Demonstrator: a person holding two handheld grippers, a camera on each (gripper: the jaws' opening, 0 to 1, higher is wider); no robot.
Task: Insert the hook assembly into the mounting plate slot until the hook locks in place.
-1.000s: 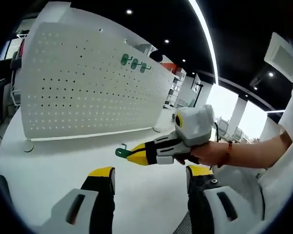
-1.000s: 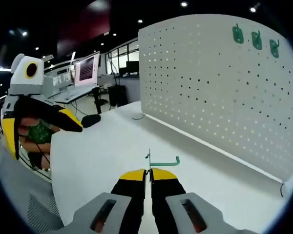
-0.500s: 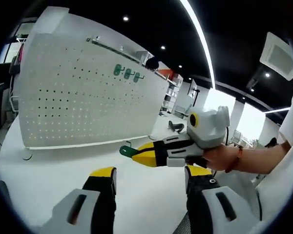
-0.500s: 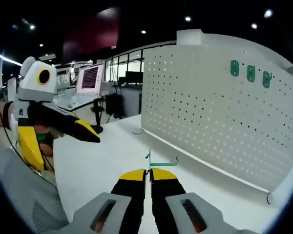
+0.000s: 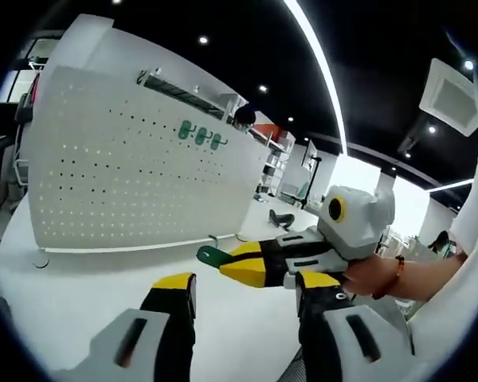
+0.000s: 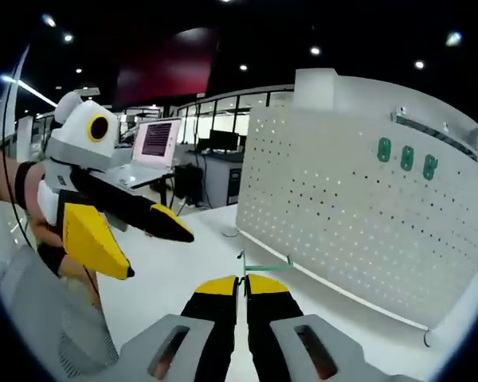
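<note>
A white pegboard mounting plate (image 5: 119,175) stands upright on the white table (image 5: 80,294), with three green hooks (image 5: 199,134) hung near its top. My right gripper (image 6: 244,282) is shut on a green hook assembly (image 6: 264,267), held in the air well short of the pegboard (image 6: 342,215). In the left gripper view the right gripper (image 5: 243,267) reaches in from the right with the green hook (image 5: 211,256) at its tip. My left gripper (image 5: 245,286) is open and holds nothing. It also appears as the left gripper (image 6: 147,248) at the left, jaws apart.
The pegboard rests on a round foot (image 5: 40,256). A black object (image 5: 280,219) lies on the table beyond the board's far end. Desks with a lit laptop screen (image 6: 159,139) stand behind. A person's hand (image 5: 366,274) grips the right tool.
Both cameras have tilted up and drawn back, so the pegboard looks smaller. The two grippers have come closer together. The right gripper has kept its hold on the hook throughout.
</note>
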